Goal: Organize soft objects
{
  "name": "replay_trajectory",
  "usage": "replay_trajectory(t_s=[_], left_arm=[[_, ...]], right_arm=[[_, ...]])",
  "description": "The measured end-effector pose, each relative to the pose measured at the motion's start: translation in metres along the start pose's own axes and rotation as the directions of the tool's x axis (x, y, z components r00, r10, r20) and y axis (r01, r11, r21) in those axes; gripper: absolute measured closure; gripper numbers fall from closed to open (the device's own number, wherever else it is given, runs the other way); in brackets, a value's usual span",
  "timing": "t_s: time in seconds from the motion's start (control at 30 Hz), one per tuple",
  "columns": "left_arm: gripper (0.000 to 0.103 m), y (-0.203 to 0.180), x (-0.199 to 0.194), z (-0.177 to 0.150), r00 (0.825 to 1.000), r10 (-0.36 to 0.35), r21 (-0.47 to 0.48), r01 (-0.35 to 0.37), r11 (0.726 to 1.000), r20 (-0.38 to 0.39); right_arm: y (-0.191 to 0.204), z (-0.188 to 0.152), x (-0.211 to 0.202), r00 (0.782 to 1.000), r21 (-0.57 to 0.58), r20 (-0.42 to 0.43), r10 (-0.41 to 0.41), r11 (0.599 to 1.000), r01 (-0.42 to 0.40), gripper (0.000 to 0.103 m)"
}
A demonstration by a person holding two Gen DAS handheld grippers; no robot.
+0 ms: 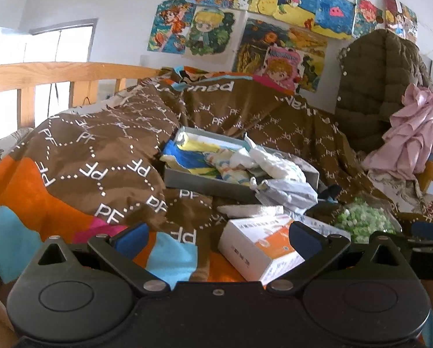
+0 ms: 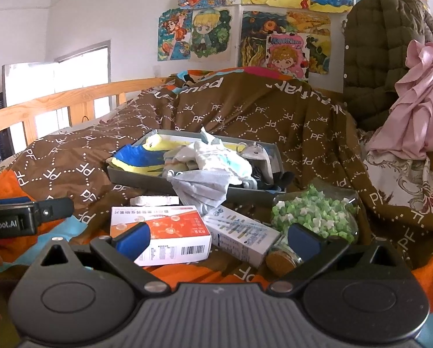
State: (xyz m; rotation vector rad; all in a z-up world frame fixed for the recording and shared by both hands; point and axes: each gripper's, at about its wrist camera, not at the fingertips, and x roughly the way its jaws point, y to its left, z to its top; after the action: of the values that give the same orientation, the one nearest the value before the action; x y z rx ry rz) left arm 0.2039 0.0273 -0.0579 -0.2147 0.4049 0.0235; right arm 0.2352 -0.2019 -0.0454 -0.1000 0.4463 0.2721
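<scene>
Both grippers, left (image 1: 216, 236) and right (image 2: 219, 236), spread wide and empty, low over quilt (image 2: 274, 110). Orange box (image 2: 164, 239) just ahead between right fingers, partly hidden by left pad. Soft things (image 2: 210, 159) farther back, heaped in grey tray (image 2: 135, 178): crumpled white, blue and yellow cloth, single pieces hard to tell apart. Jar (image 2: 315, 214) of green bits beside it.

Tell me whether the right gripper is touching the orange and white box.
Cannot tell. In the right wrist view the right gripper is open, one blue fingertip overlapping the orange and white box, but depth is unclear.
</scene>
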Motion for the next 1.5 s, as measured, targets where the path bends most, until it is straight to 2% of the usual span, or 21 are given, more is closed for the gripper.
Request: replay_trajectory(t_s=[0.17, 0.37, 0.63, 0.93, 1.13, 1.33, 1.4, 1.5], left_arm=[[0.001, -0.001, 0.001, 0.002, 1.000, 0.005, 0.013, -0.005, 1.000, 0.031], [0.001, 0.000, 0.004, 0.002, 0.999, -0.013, 0.017, 0.012, 1.000, 0.033], [0.001, 0.005, 0.011, 0.003, 0.999, 0.005, 0.009, -0.005, 1.000, 0.041], [0.001, 0.015, 0.048, 0.028, 0.996, -0.020, -0.134, 0.031, 0.991, 0.088], [0.001, 0.023, 0.081, 0.031, 0.999, -0.025, -0.188, 0.033, 0.982, 0.045], [0.001, 0.036, 0.106, 0.037, 0.996, -0.088, -0.244, 0.091, 0.966, 0.025], [0.001, 0.041, 0.115, 0.040, 0.995, -0.104, -0.259, 0.099, 0.961, -0.006], [0.001, 0.052, 0.128, 0.046, 0.991, -0.119, -0.331, 0.093, 0.939, -0.060]], right_arm=[[0.000, 0.001, 0.003, 1.000, -0.003, -0.001, 0.002, 1.000, -0.002, 0.000], [0.001, 0.004, 0.007, 1.000, -0.007, 0.011, 0.008, 1.000, -0.008, 0.000], [0.000, 0.011, 0.012, 0.998, 0.014, 0.046, 0.047, 0.999, -0.047, 0.000], [-0.003, 0.012, 0.029, 0.999, 0.039, 0.037, 0.040, 0.998, -0.041, 0.000], [-0.001, 0.013, 0.044, 0.999, 0.005, 0.035, 0.014, 1.000, -0.014, 0.000], [-0.006, 0.015, 0.060, 0.999, -0.035, 0.040, -0.017, 0.999, 0.018, 0.000], [-0.007, 0.016, 0.067, 0.999, -0.042, 0.048, -0.026, 0.999, 0.028, 0.000], [-0.010, 0.014, 0.077, 0.999, -0.011, 0.044, -0.026, 1.000, 0.027, 0.000]])
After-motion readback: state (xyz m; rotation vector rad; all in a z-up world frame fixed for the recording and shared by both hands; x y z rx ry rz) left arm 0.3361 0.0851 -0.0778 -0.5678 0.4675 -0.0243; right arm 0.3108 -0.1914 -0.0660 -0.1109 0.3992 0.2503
